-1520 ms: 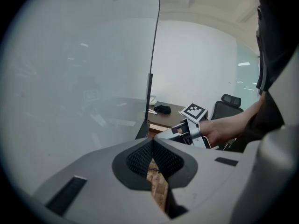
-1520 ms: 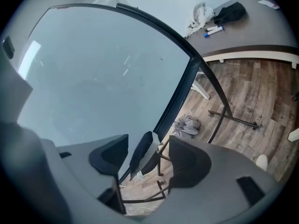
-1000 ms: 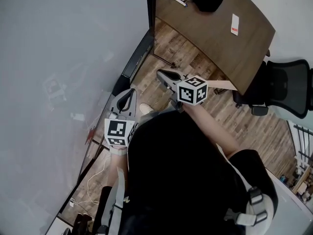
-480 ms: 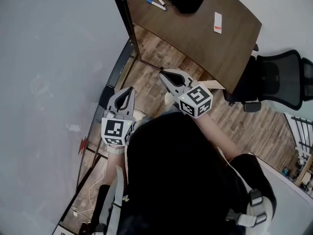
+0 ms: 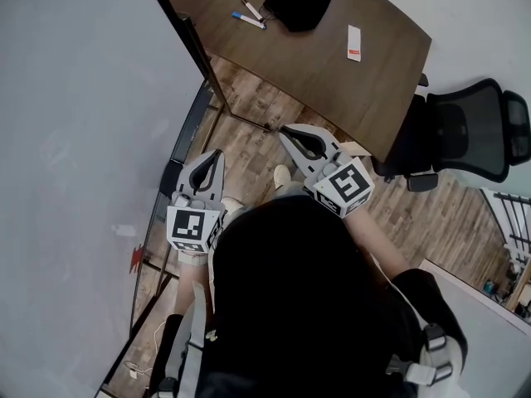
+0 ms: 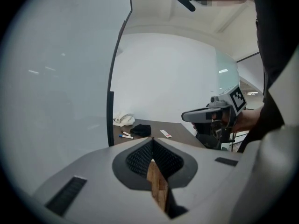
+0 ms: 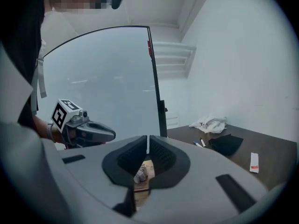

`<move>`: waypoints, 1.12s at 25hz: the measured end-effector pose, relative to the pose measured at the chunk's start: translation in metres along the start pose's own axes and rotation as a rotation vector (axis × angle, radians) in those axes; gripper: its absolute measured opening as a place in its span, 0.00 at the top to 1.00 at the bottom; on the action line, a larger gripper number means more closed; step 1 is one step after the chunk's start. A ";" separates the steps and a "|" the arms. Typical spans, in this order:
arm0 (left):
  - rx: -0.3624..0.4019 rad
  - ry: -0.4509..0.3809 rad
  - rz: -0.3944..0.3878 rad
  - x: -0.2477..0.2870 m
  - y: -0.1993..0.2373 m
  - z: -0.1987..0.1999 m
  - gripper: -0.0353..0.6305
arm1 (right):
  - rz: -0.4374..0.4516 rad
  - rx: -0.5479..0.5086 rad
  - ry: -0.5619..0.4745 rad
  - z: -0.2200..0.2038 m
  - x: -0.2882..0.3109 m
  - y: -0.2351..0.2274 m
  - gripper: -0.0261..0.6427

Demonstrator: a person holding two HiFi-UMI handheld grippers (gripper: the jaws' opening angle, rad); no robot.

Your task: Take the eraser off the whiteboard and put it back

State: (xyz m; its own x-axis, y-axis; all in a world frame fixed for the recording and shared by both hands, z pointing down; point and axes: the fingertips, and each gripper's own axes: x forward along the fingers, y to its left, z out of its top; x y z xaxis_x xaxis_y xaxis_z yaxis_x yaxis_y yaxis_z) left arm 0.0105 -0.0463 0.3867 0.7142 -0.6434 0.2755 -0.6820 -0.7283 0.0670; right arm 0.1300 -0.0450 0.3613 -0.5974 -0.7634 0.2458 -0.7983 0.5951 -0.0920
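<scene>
Both the left gripper [image 5: 216, 156] and right gripper [image 5: 287, 131] have jaws pressed together, empty. The eraser [image 5: 124, 230], apparently the pale block stuck on the whiteboard [image 5: 75, 98], is well apart; approaching unopened would knock it loose.

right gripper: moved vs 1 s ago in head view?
Yes. The right gripper has shifted toward the near corner of the desk, and its marker cube has rolled. Its jaws are shut with nothing between them.

- Whiteboard [image 5: 75, 139] blocks the whole left side.
- Table [image 5: 332, 65] ahead, office chair [image 5: 465, 131] at right.
- Open wood floor [image 5: 249, 131] between board and table; passage there.
</scene>
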 end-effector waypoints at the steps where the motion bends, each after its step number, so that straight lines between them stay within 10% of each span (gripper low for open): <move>1: 0.006 -0.006 -0.004 0.002 -0.002 0.003 0.94 | -0.004 -0.006 -0.012 0.003 -0.004 -0.002 0.92; 28: 0.028 -0.061 0.037 0.015 -0.010 0.029 0.94 | -0.015 0.041 -0.038 -0.003 -0.021 -0.029 0.93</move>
State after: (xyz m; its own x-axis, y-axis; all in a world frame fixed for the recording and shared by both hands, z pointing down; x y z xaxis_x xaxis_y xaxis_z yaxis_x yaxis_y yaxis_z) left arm 0.0328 -0.0551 0.3623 0.6977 -0.6824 0.2181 -0.7038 -0.7098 0.0307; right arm 0.1655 -0.0459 0.3614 -0.5871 -0.7815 0.2110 -0.8092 0.5733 -0.1281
